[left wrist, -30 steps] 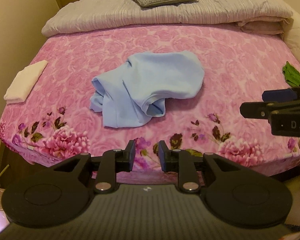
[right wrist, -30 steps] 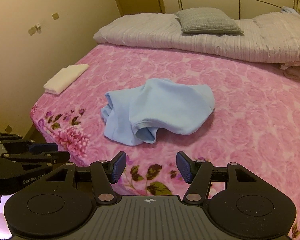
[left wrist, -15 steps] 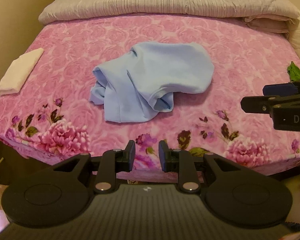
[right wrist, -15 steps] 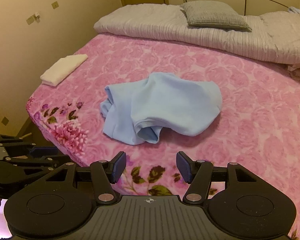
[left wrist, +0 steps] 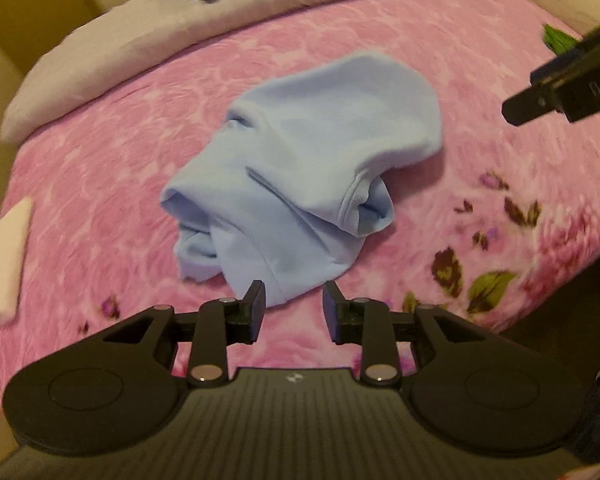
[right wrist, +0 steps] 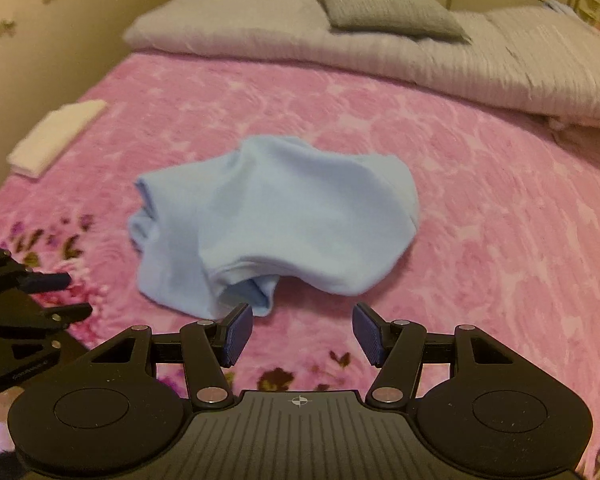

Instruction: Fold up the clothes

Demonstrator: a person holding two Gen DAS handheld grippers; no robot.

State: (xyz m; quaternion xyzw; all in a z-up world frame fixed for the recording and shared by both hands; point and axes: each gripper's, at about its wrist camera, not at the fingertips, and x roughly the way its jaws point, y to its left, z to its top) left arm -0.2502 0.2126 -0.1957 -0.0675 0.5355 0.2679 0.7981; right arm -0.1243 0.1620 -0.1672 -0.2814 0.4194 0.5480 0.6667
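A crumpled light blue shirt [left wrist: 300,184] is bunched mid-bed [left wrist: 480,92], just past both claws. The left claw [left wrist: 294,308] and right claw [right wrist: 302,334] are held open, nothing gripped. Probably best if the near hem is pinched at two well-separated spots and pulled flat first.

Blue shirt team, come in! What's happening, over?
Left gripper and right gripper open, empty. Light blue shirt crumpled on the pink bedspread, untouched. Nothing in the way.

Soft matt cloth garment [left wrist: 300,168]; matt black plastic claw [left wrist: 294,306].
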